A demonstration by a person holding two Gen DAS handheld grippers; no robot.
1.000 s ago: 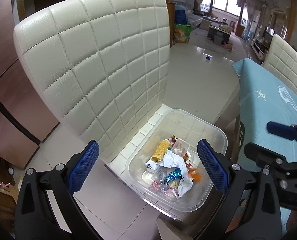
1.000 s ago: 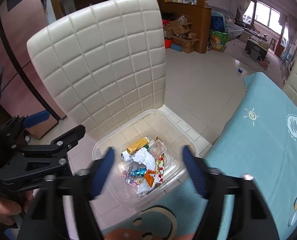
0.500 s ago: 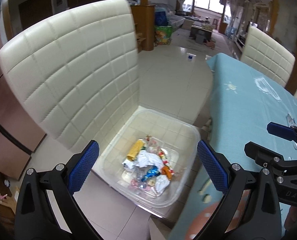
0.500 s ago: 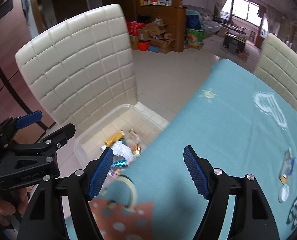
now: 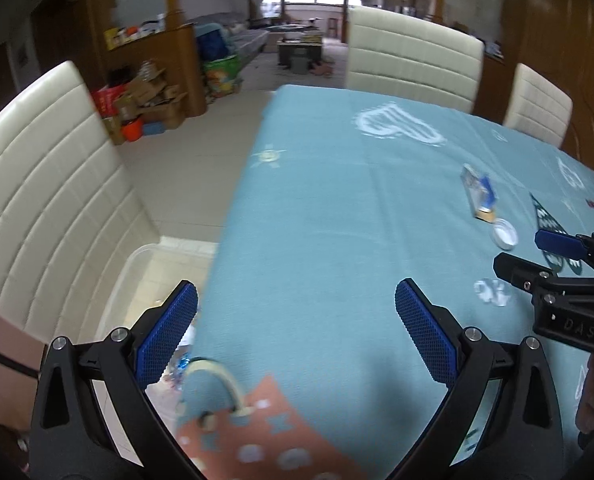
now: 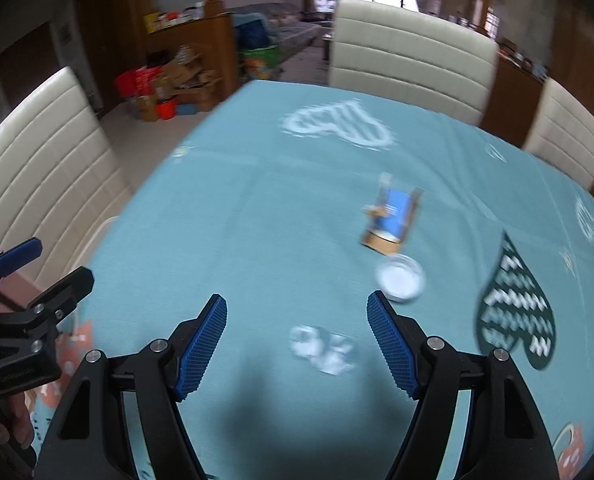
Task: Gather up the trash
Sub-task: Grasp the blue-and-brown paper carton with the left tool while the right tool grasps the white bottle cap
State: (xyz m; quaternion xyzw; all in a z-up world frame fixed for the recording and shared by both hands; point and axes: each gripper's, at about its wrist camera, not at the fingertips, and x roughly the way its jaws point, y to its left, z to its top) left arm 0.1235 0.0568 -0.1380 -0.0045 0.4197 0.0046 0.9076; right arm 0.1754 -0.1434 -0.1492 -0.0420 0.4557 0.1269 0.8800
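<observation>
Left wrist view: the left gripper (image 5: pixel 296 322) hangs over the near edge of the tablecloth (image 5: pixel 337 220), jaws spread wide with nothing between them. Just beyond its left finger, off the table edge, sits the clear bin (image 5: pixel 137 264) in front of a cream chair (image 5: pixel 45 184); bits of wrappers show in it behind that finger. Ahead and to the right of the gripper lie a blue wrapper (image 5: pixel 480 195) and, just nearer, a white lid (image 5: pixel 505 233). A crumpled clear scrap (image 5: pixel 492 291) lies closer in, by the tip of the right gripper at the frame's right side.

From the right wrist view, the right gripper (image 6: pixel 297 342) also stands open and empty. The scrap (image 6: pixel 323 347) lies on the cloth between its fingers, touching neither. The lid (image 6: pixel 400 277) is just ahead of the right finger, with the wrapper (image 6: pixel 391 220) beyond it, the two almost touching. Everything is motion-blurred.
</observation>
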